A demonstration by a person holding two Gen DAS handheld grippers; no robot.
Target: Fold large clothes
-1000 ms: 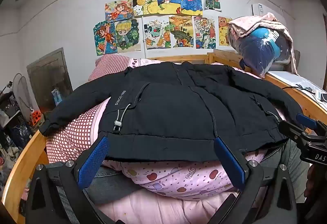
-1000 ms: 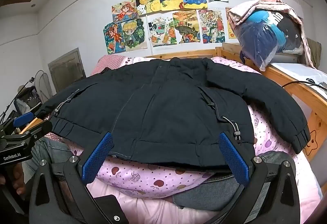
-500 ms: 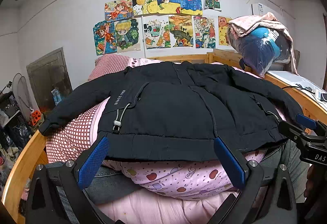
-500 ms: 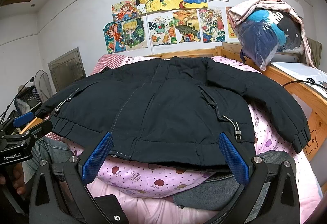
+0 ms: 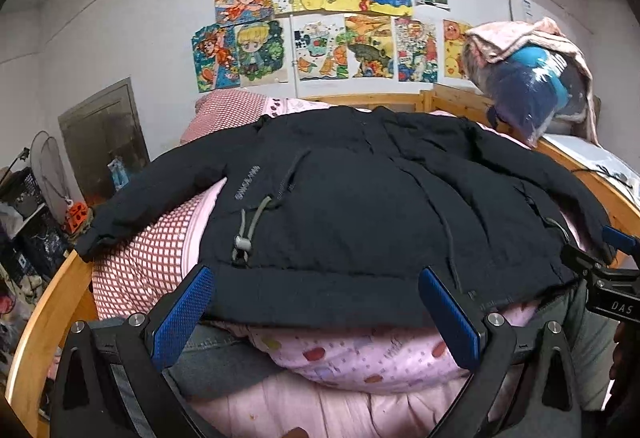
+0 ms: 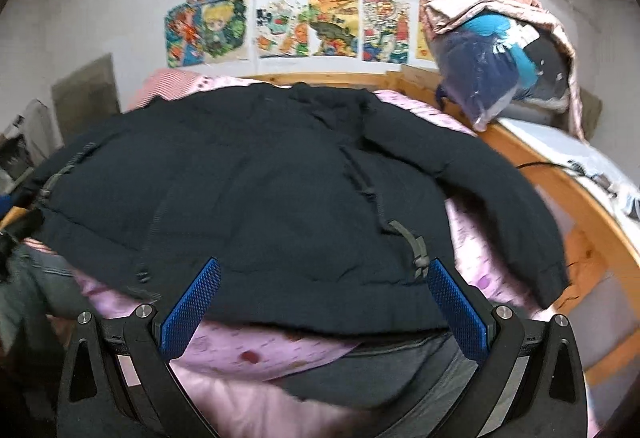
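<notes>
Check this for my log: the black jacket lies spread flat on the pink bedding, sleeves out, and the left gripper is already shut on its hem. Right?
Not quite. The left gripper is open: in the left wrist view its blue fingers stand wide apart before the hem, holding nothing. The rest holds: the black jacket lies spread on the pink bedding, sleeves out.

Colourful drawings (image 5: 328, 18) cover the wall above a pink quilt (image 5: 360, 354) (perhaps fruit-printed).

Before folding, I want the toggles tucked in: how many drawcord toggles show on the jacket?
2: left toggle near the hem's left side, right toggle near its right. Others may be hidden.
</notes>
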